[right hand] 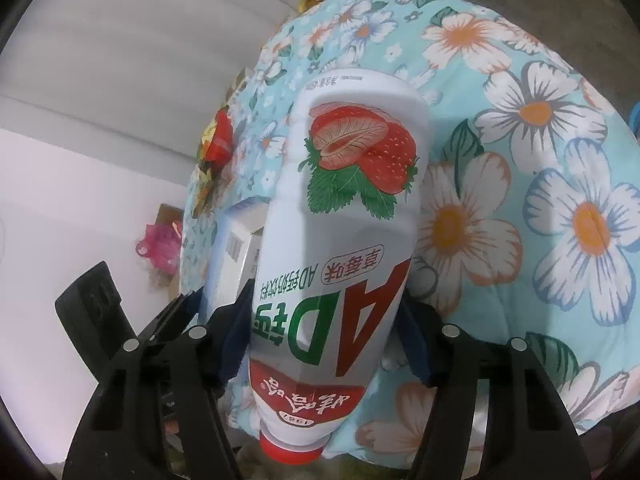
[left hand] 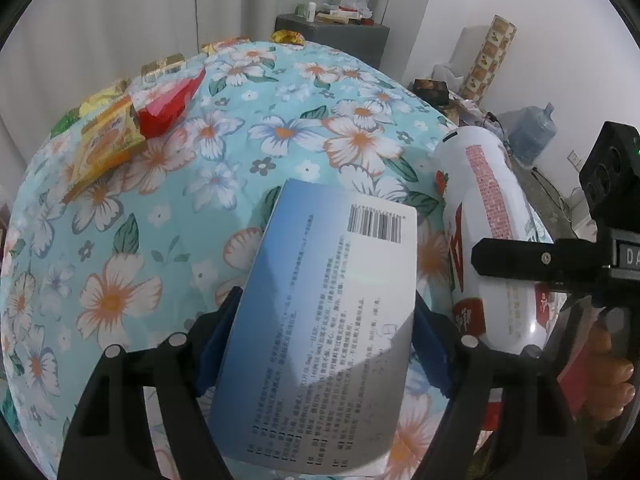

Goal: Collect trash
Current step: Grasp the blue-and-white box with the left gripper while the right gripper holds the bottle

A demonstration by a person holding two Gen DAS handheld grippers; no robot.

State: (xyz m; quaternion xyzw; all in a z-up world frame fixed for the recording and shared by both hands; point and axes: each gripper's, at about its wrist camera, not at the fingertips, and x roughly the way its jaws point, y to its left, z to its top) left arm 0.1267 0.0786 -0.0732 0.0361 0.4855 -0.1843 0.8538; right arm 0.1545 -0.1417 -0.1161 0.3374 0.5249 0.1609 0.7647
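While our left gripper (left hand: 324, 344) clamps its fingers on the blue box (left hand: 328, 320) and our right gripper (right hand: 324, 340) on the strawberry bottle (right hand: 340, 220) above the floral worktop (left hand: 168, 200), we should keep both grips firm and level while carrying.

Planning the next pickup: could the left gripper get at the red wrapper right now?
Probably not: the left gripper is already shut on the blue-white box. The path across the floral cloth to the red wrapper looks clear.

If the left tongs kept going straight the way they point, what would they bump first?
Probably the flowery cloth. The left tongs already grip the box, so its far end would likely touch there first. Depth is hard to judge.
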